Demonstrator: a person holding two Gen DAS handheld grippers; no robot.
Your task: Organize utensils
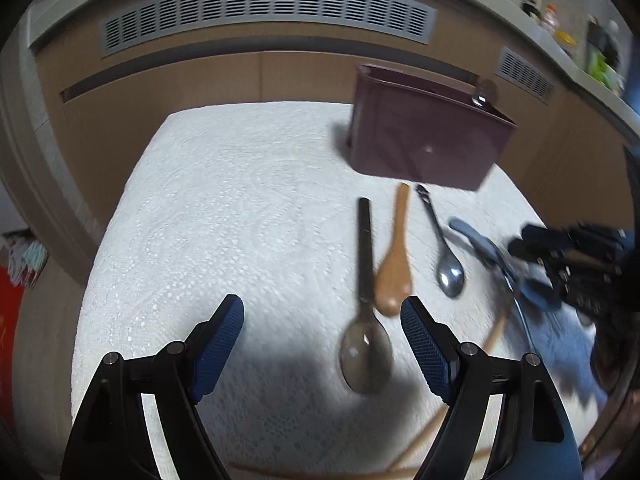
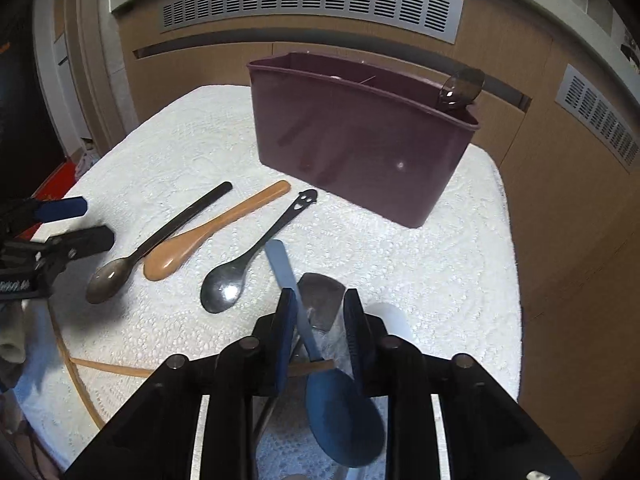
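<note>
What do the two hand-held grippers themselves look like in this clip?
The left hand-held gripper and the right hand-held gripper are both black angular linkage frames with round silver pivot pins. Their fingers carry blue textured pads. No sleeves or cables clearly visible.

Even, moderate indoor light from above; soft shadows pool on the white textured tabletop; a small glare spot marks the maroon plastic utensil bin; left wrist view motion-blurred at right; fisheye edges curve, corners vignette black.

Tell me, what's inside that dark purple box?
One smoky translucent spoon sticks up from the right end of the purple box, and a divider shows inside it. The box's walls hide anything lower down.
</note>
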